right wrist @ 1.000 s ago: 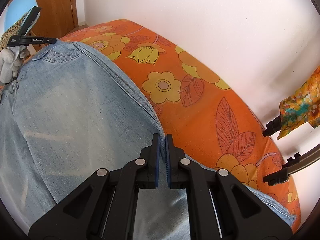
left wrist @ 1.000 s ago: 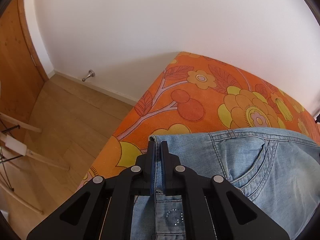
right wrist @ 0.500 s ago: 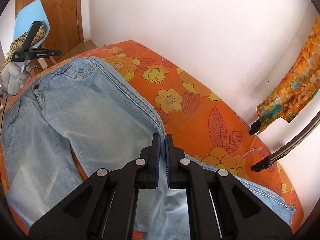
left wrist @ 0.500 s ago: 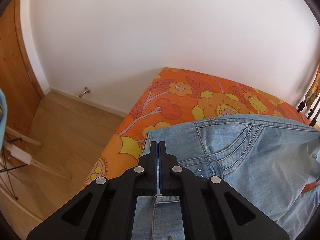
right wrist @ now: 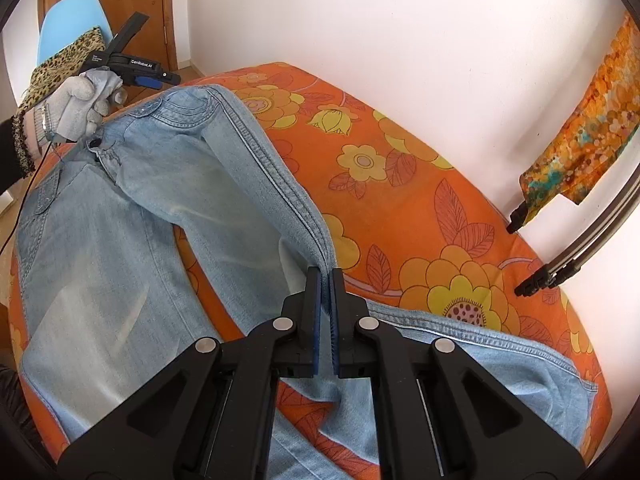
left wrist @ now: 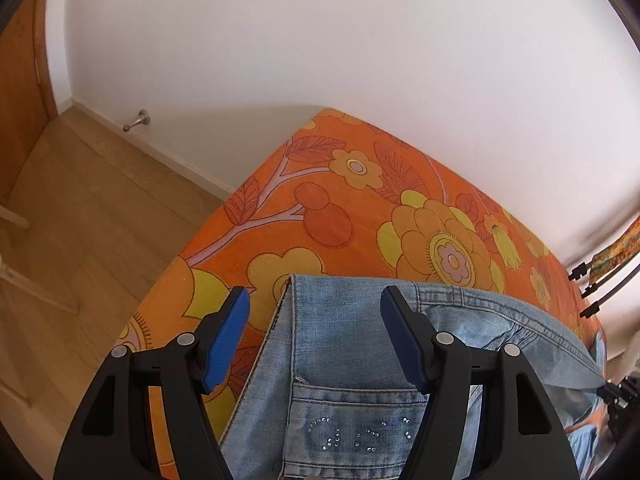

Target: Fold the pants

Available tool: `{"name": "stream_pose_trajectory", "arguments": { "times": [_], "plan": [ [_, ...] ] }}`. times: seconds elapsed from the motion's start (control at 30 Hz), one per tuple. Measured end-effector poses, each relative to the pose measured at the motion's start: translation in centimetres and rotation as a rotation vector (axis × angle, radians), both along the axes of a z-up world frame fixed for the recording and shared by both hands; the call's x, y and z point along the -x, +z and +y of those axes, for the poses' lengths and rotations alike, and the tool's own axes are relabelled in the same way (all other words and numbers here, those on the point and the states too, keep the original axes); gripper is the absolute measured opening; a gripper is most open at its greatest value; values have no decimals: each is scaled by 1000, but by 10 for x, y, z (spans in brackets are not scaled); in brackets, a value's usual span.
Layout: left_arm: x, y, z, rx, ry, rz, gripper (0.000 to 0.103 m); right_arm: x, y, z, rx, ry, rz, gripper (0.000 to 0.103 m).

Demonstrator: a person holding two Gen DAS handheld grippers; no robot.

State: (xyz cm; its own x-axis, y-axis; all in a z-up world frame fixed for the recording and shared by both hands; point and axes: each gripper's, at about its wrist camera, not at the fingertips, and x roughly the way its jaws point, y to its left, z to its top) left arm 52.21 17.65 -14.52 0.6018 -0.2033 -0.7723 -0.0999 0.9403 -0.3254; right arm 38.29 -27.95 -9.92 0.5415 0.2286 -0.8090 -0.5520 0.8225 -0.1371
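Light blue jeans (left wrist: pixel 352 360) lie spread on a bed with an orange flowered cover (left wrist: pixel 360 220). My left gripper (left wrist: pixel 316 320) hovers over the waistband corner with its jaws opening. The denim lies between the blue pads, and neither pad touches it. In the right wrist view a gloved hand (right wrist: pixel 80 100) holds that gripper at the waist end, one of its fingers (right wrist: pixel 156 74) over the cloth. My right gripper (right wrist: pixel 326 280) is shut on the side seam of one leg of the jeans (right wrist: pixel 160 184). It holds the seam up in a ridge that runs back to the waist.
A white wall runs behind the bed (right wrist: pixel 400 184). Wooden floor (left wrist: pixel 80 220) with a door stopper (left wrist: pixel 136 122) lies to the left. A metal rack with a patterned cloth (right wrist: pixel 580 140) stands at the right end. A blue chair with a leopard-print cloth (right wrist: pixel 68 40) stands by the door.
The left gripper has let go of the waistband and spread its jaws. The right gripper has drawn back and up with the leg seam, so more of the jeans shows.
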Motion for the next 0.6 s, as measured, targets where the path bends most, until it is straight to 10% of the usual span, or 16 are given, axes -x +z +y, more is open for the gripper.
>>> {"name": "stream_pose_trajectory", "arguments": {
  "times": [0.43, 0.6],
  "plan": [
    [31, 13, -51, 130, -171, 85, 74, 77, -32, -13, 17, 31, 87, 3],
    [35, 11, -111, -148, -315, 129, 80, 73, -36, -13, 0, 14, 101, 3]
  ]
}}
